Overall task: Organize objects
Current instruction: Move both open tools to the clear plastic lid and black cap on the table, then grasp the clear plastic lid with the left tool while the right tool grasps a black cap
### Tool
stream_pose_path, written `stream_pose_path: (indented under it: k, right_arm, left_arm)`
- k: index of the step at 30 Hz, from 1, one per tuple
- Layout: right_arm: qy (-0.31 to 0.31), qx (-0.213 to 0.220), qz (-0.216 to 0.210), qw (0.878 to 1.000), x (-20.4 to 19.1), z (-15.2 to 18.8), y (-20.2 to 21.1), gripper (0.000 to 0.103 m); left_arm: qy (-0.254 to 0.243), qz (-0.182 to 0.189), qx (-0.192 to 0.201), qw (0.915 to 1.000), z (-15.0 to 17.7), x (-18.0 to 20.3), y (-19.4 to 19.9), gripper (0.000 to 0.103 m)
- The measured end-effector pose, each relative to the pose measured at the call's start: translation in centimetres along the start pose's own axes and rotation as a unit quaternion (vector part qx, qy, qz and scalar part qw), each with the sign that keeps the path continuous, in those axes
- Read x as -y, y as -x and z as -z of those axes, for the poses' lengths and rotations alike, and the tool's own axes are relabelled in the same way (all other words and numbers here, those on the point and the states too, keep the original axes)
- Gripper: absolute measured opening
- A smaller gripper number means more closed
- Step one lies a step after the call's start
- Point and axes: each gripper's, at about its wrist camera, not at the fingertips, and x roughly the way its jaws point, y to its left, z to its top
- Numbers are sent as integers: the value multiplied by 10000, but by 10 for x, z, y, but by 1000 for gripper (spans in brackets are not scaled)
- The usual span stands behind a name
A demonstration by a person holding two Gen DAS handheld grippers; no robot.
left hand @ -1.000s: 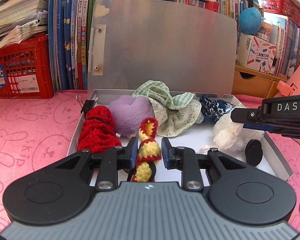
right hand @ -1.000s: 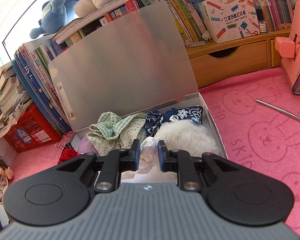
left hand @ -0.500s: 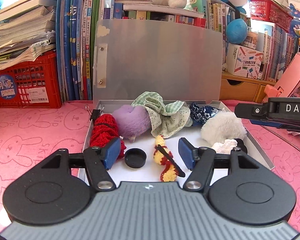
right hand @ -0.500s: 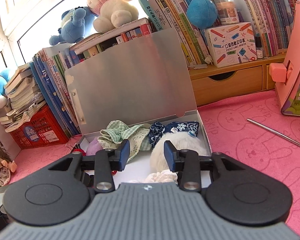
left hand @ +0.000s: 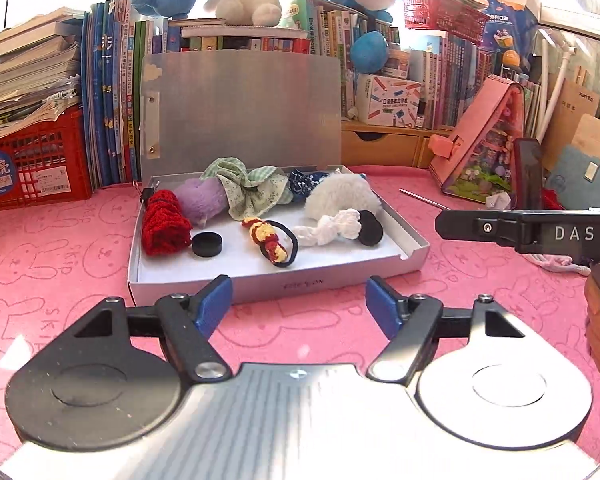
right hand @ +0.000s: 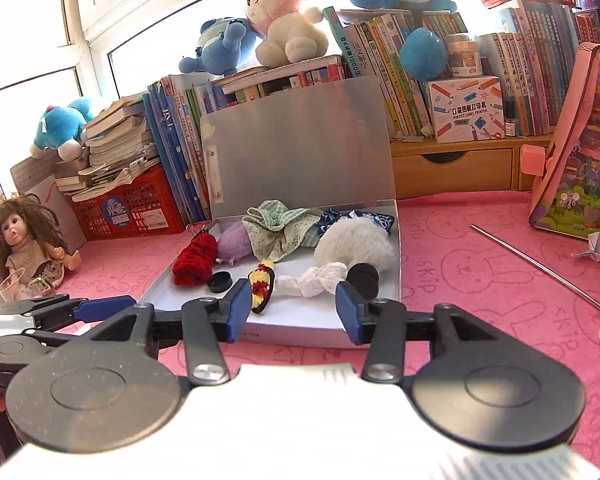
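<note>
In the left wrist view, the left hand-held gripper (left hand: 299, 300) stood spread and empty over the pink bench (left hand: 60, 248), its jaws having just been opening with nothing between them. The open box (left hand: 276, 286) lay straight ahead of it, its near wall just beyond the fingertips and its long axis running across the line of the fingers. Inside, ahead and slightly right of centre, lay the red-and-yellow crocheted hair tie (left hand: 269, 240), angled from far left to near right; a white knotted scrunchie (left hand: 332, 228) lay further right, a black cap (left hand: 207, 244) ahead and left. The right hand-held gripper (left hand: 452, 224) entered from the right edge, only one finger showing. In the right wrist view, the right hand-held gripper (right hand: 292, 312) was likewise spread and empty, its jaws also just opened, the box's (right hand: 300, 330) front wall framed between them. The hair tie (right hand: 262, 286) sat just beyond its left finger, the scrunchie (right hand: 316, 280) dead ahead. Both grippers seemed about equally near; the left hand-held gripper (right hand: 100, 306) was cut off at the frame's left. Items at the box's back overlapped and were hard to separate.
</note>
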Motion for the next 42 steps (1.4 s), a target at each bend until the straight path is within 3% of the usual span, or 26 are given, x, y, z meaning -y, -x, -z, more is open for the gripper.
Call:
stream_pose_path:
  k: [8,17,26,32,37,40,42]
  right_arm:
    - [323,-211,-306,9988,-13,51,52,64]
    - [1012,-593,-564,9915,-40,100,92,65]
    - [1564,-1005,-1007,9774,-66,138,107,66]
    - [1932,-1109,-1055,9691,-82,155,104,65]
    - [1951,-1112,-882,9704,-83,158,99,65]
    - [1891,-1086,-864,9721,-81,157,100,54]
    - [1887,-1063,-802,9730,-80,156,100,38]
  left_arm:
    - [-313,405,-166,9986,53,20,48,78]
    - [-804,730,-446,9931,92,34,86,78]
    - [-776,896,-662,9907,114,44,94,78]
    - [-816,965,-740,9892,121,49,91,78]
    - [-924,922,-686,9891,121,53,88,77]
    - [-927,957,-679,9887,122,54,88,76]
    - [-940,931,-663,9890,122,54,88,76]
